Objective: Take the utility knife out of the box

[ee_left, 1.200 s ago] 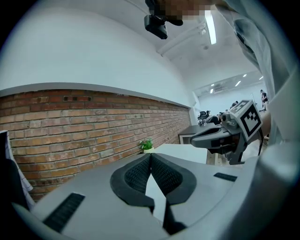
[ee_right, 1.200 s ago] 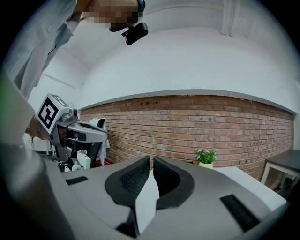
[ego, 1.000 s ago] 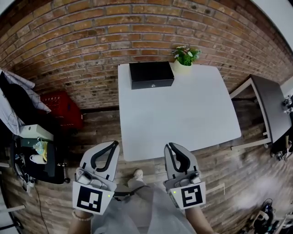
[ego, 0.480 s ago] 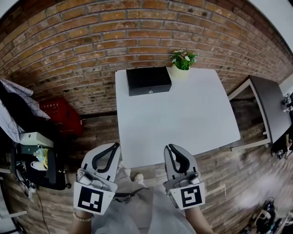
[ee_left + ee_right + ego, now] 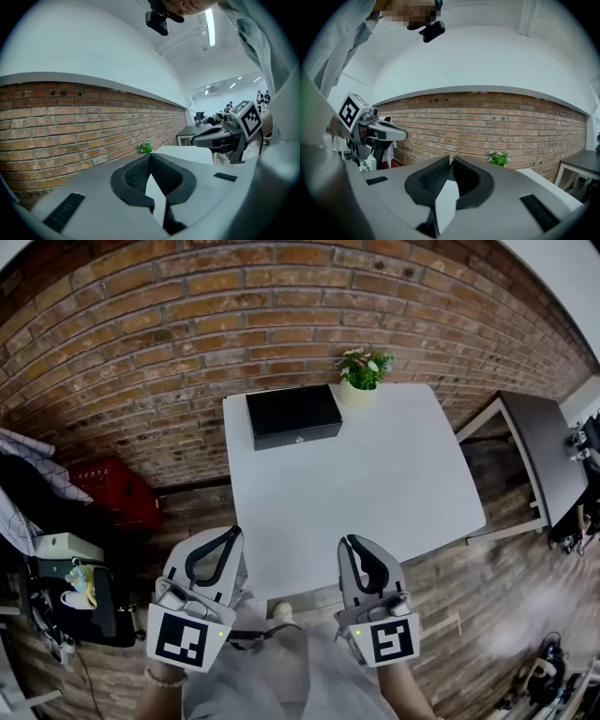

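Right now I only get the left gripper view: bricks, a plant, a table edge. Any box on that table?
Observer: Yes. The head view shows a black box on the far-left part of the white table, and it looks closed.
Operator: Where is it relative to the plant?
Observer: The potted plant stands just right of the box, at the same far edge.
Operator: Right jaws?
Observer: In its own view the right hand-held gripper has its jaws together, with nothing between them.

Nothing legible.
I could read no words or numbers; left gripper [image 5: 232, 532] and right gripper [image 5: 346, 540] bore only square markers.
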### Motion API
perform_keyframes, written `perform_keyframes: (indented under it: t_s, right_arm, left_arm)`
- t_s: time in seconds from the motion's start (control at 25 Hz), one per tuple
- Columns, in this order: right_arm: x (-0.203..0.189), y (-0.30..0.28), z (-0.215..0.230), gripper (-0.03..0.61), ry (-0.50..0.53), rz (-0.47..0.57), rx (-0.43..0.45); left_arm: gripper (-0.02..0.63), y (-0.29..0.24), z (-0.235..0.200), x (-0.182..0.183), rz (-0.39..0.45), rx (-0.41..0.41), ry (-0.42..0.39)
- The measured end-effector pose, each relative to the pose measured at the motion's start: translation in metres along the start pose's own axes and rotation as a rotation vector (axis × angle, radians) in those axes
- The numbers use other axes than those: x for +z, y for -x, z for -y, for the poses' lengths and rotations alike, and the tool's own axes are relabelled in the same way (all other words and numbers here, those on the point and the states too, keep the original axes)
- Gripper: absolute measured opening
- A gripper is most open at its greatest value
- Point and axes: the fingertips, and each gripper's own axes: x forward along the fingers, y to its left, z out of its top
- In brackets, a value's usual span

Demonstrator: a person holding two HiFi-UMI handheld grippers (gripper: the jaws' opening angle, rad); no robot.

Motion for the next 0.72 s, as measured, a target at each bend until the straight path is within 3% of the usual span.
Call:
perform_keyframes:
  t_s: [0.24, 0.48, 0.72]
  right_arm:
    - [-0.001, -0.017, 0.005, 0.057, -0.003, 0.009, -0.008]
    - [-0.018, -0.034, 0.006, 0.057, -0.002, -0.063, -0.01]
    - [-0.006, -0.063, 0.008, 0.057, 0.006, 0.028, -0.003]
  left_arm:
    - [0.018, -0.016, -0.008, -0.007, -0.009, -0.026, 0.001]
    - [0.018, -0.031, -0.021, -0.014, -0.006, -0.049, -0.008]
    - [0.018, -0.05, -0.034, -0.025, 0.001, -0.058, 0.034]
